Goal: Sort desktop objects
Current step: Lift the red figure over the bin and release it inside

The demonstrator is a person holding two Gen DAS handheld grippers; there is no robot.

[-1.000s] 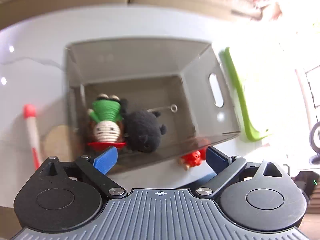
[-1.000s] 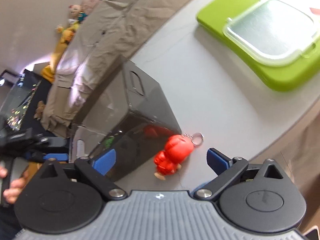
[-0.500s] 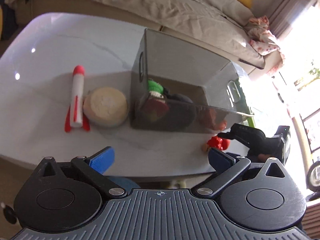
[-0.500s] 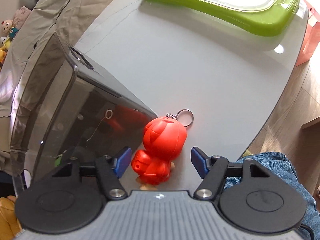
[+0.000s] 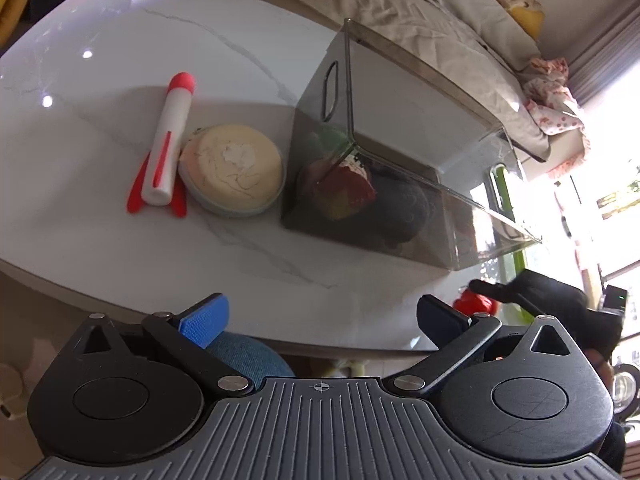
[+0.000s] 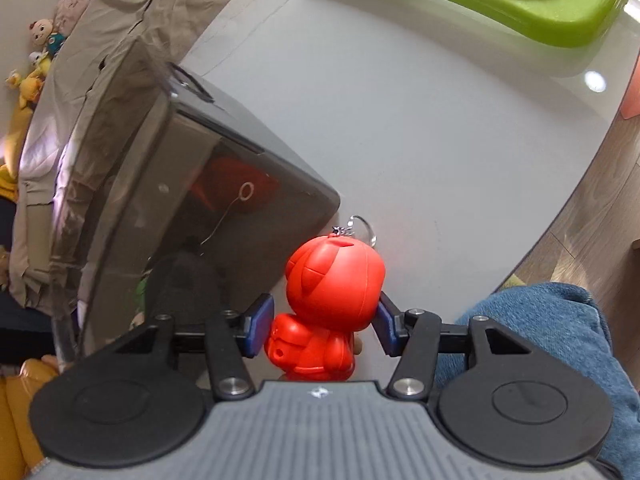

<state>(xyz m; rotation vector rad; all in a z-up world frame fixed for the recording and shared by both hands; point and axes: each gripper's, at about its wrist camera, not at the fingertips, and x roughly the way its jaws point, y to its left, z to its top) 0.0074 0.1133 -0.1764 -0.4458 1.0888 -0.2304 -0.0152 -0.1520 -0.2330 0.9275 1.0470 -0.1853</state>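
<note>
Red figurine keychain (image 6: 334, 300) lay on the white marble surface (image 6: 420, 128) at about six o'clock in the right wrist view, just beside the near corner of the smoky transparent storage bin (image 6: 168, 184), with its metal ring (image 6: 362, 230) pointing away at twelve o'clock. At nine o'clock of it, the right gripper (image 6: 325, 325) had its left blue pad a sliver off the toy's body, while the right pad at three o'clock touched the head; the jaws were closing around the figurine, not yet clamped on it. A green tray (image 6: 520, 0) with a clear lid sat at one o'clock, well apart.

In the left wrist view, a red and white toy rocket (image 5: 168, 148) lay at ten o'clock, touching a round cream-coloured disc (image 5: 234, 170) to its right. The bin (image 5: 400, 152) stood further right, holding a crocheted doll and a dark plush toy. The left gripper (image 5: 320, 318) was spread wide and held nothing, hovering over the near edge of the surface.
</note>
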